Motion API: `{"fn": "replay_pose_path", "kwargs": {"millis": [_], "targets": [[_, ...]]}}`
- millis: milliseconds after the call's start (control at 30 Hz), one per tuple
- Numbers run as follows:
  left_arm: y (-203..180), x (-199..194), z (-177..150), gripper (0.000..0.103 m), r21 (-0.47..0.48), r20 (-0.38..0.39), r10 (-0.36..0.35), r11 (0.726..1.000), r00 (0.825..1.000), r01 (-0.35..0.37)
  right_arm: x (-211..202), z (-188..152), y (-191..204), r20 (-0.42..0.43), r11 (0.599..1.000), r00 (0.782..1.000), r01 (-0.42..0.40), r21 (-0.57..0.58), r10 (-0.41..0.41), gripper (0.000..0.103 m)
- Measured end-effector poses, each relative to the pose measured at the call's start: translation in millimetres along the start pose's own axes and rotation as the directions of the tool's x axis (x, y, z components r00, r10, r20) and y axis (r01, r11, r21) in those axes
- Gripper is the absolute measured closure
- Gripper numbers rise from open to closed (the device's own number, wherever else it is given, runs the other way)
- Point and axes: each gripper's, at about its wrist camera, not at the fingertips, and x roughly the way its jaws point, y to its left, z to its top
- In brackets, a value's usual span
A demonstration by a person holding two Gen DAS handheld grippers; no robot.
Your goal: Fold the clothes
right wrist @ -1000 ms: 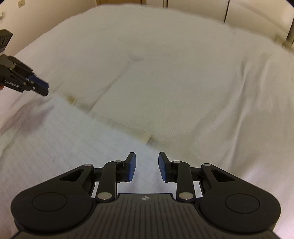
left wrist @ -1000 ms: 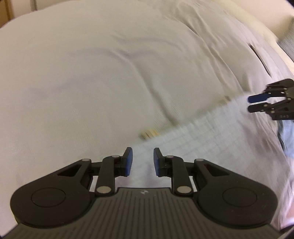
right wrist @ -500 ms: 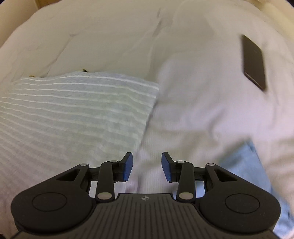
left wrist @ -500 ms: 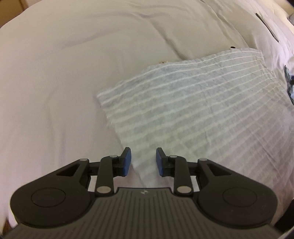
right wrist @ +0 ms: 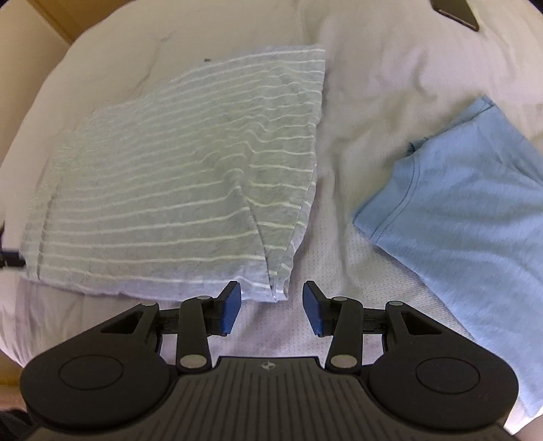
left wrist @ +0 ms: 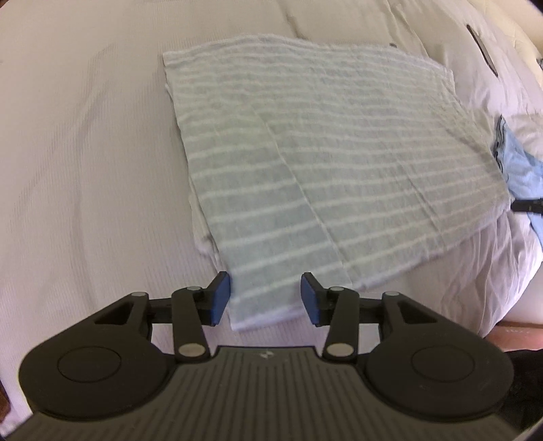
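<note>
A pale green garment with thin white stripes lies folded flat on the white bed. My left gripper is open over its near left corner, the cloth edge lying between the blue pads without being gripped. In the right wrist view the same striped garment spreads to the left, and my right gripper is open just above its near right corner. A fold line runs down the garment toward each gripper.
A light blue shirt lies on the bed to the right of the striped garment, also glimpsed as blue cloth. A dark phone rests on the far part of the bed. The bed edge drops off at lower right.
Both grippers have pulled back from the far side of the bed to the near edge of the striped garment, and their jaws have widened. The garment now lies folded and flat.
</note>
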Motion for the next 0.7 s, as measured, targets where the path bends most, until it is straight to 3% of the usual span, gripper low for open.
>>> {"fn": "replay_pose_path", "kwargs": {"millis": [233,333,367,400,467,700], "targets": [[-1,8,-23,0.063,0.032,-0.027,0.013,0.999,1.0,-0.012,-13,0,-12,0.051,0.998,0.999,-0.013,0.06,0.01,0.06],[5,12,-26,0.071,-0.002,-0.036,-0.013,1.0,0.999,0.013,-15,2,-13,0.053,0.999,0.999,-0.002,0.053,-0.001,0.06],[6,12,-26,0.077,-0.007,-0.033,-0.028,1.0,0.999,0.027,-15,2,-13,0.057,0.999,0.998,-0.001,0.054,-0.002,0.06],[7,12,-27,0.09,-0.009,-0.03,-0.042,0.999,0.999,0.042,-15,0,-13,0.06,0.998,0.998,-0.005,0.058,0.001,0.06],[8,11,-29,0.101,0.011,-0.027,-0.035,0.999,0.999,0.035,-15,-5,-15,0.066,0.997,0.998,-0.011,0.07,0.006,0.062],[13,17,-31,0.102,0.089,-0.066,-0.003,0.996,0.998,0.009,-7,-5,-21,0.074,0.991,0.996,-0.058,0.12,0.049,0.069]]}}
